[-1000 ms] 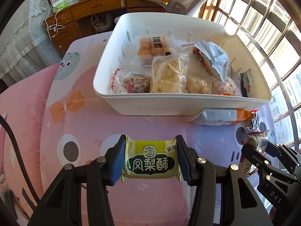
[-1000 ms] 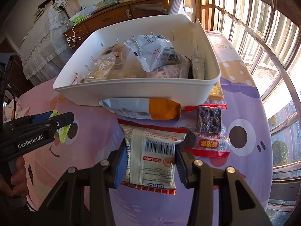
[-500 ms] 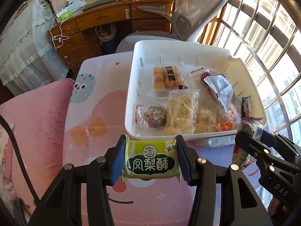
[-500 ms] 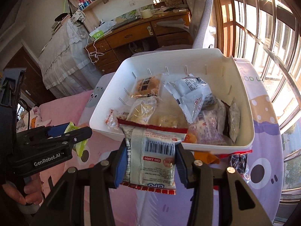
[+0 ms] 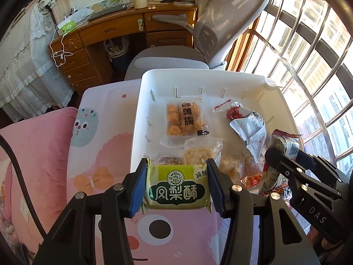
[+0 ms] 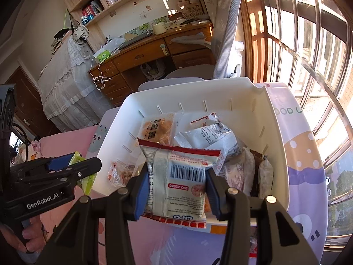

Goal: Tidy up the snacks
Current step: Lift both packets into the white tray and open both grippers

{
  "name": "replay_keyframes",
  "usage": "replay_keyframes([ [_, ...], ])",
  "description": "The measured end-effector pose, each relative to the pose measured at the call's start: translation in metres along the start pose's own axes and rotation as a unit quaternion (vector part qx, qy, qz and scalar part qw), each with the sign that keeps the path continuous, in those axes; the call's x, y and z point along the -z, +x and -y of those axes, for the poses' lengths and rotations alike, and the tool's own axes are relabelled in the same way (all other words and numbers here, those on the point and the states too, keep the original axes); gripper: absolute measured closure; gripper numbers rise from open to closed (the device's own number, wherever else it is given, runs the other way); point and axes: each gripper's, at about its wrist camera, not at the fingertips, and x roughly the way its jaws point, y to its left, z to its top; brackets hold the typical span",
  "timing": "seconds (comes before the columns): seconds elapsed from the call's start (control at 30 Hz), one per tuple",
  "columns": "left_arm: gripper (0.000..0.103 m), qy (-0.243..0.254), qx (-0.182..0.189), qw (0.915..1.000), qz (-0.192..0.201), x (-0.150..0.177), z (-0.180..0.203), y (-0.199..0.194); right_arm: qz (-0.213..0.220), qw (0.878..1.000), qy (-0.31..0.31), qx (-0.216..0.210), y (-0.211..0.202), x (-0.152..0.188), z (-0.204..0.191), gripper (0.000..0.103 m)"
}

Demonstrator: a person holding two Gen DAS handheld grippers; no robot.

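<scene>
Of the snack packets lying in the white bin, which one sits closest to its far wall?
The clear packet of round orange snacks with dark lettering. It lies alone near the far wall of the white bin; the silver wrapper and others sit nearer.

Left pack: my left gripper [image 5: 176,187] pads blue, body black; green-yellow snack pack [image 5: 177,187] w/ dark green band, white characters.
Right pack: my right gripper [image 6: 175,190] same blue/black; white packet [image 6: 176,183] w/ red edges, black barcode.
Bin: white tub [image 5: 141,119]; inside, clear pack w/ orange pieces [image 5: 185,119], silver-grey wrapper [image 5: 251,130].
Cloth: tablecloth [image 5: 106,154] pink cartoon print, orange bow, teal fuzzy face; lilac at right [image 6: 306,176] w/ orange dotted patch.
Room: brown wood desk [image 5: 114,31], grey mesh chair [image 5: 222,22].
</scene>
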Motion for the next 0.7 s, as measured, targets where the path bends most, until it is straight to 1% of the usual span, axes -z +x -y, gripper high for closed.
replay_keyframes([
  [0.1,0.051,-0.008,-0.001,1.0000,-0.004,-0.003,0.001,0.004,0.004,1.000,0.004,0.006,-0.001,-0.005,0.004,0.055],
  [0.17,0.047,-0.013,-0.002,0.9999,-0.005,-0.005,0.002,0.003,0.003,1.000,0.013,0.009,-0.002,-0.006,0.008,0.053],
  [0.23,0.033,-0.016,-0.005,0.9999,-0.003,-0.004,0.003,0.000,-0.003,1.000,0.025,0.006,-0.004,-0.007,0.011,0.049],
  [0.3,0.028,-0.017,-0.006,0.9998,0.001,-0.004,0.004,-0.004,-0.004,0.999,0.031,0.007,-0.007,-0.006,0.014,0.047],
  [0.4,0.024,-0.017,-0.007,0.9998,0.002,-0.002,0.007,-0.010,0.001,0.999,0.031,0.012,-0.016,-0.005,0.016,0.044],
  [0.7,0.022,-0.020,0.009,0.9997,-0.012,0.019,0.023,-0.026,0.008,0.999,0.035,0.029,-0.045,0.006,0.026,0.040],
])
